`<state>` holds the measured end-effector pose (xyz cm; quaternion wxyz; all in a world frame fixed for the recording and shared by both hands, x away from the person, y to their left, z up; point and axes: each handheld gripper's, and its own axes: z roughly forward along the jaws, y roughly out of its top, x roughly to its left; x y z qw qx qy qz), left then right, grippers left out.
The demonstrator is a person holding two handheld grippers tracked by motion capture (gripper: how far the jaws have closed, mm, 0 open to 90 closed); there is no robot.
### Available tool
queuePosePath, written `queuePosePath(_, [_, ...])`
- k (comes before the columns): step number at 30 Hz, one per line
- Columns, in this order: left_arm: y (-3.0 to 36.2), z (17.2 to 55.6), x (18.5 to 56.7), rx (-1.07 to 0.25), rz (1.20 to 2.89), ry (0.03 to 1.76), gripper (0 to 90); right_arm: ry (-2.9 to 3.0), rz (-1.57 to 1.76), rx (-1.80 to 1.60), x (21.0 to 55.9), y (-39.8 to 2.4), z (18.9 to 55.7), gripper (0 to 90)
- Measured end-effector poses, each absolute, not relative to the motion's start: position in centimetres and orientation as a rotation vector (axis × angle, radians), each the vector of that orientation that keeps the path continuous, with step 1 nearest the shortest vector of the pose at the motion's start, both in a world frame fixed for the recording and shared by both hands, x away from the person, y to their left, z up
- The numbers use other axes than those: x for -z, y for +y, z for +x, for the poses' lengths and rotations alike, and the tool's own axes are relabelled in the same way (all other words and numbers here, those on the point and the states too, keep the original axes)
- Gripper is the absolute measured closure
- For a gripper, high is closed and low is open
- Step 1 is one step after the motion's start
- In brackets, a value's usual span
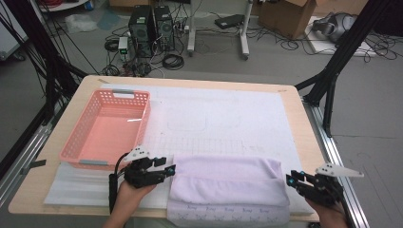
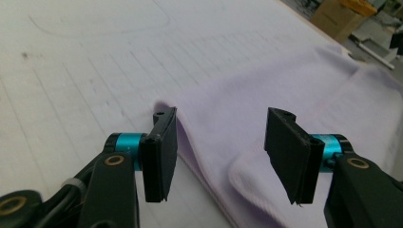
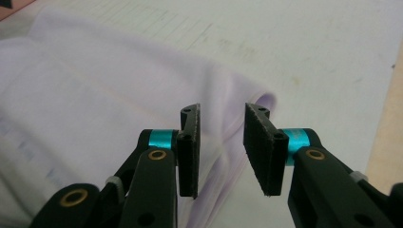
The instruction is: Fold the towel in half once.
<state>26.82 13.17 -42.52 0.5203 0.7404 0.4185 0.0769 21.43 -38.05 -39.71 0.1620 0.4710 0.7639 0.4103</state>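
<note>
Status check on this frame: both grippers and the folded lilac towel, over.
Left gripper open at folded lilac towel's left edge. Right gripper open at its right edge. Towel lies free, nothing gripped. Pink plastic basket off to the left, not in the way.

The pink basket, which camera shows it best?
The high view: the whole pink basket sits at the table's left, seen from above. The right gripper view may catch a pink sliver in its top-left corner; the left gripper view looks at the purple towel instead.
</note>
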Motion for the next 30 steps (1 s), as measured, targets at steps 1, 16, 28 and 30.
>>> queuePosePath(1, [13.0,27.3,42.5,-0.193,1.77,1.006,45.1,2.182,1.354,-1.137,40.0,-37.8,22.3,67.4])
queuePosePath(16, [12.1,30.2,44.1,-0.2,1.809,1.052,43.9,2.122,1.424,-0.948,43.3,-37.3,27.4,84.6])
queuePosePath(28, [11.4,30.4,45.3,-0.168,1.882,1.063,40.7,2.174,1.432,-0.994,44.3,-37.1,27.3,52.2])
queuePosePath(30, [11.3,30.3,45.3,-0.178,1.89,1.054,41.3,2.166,1.434,-1.0,44.4,-37.2,27.1,54.2])
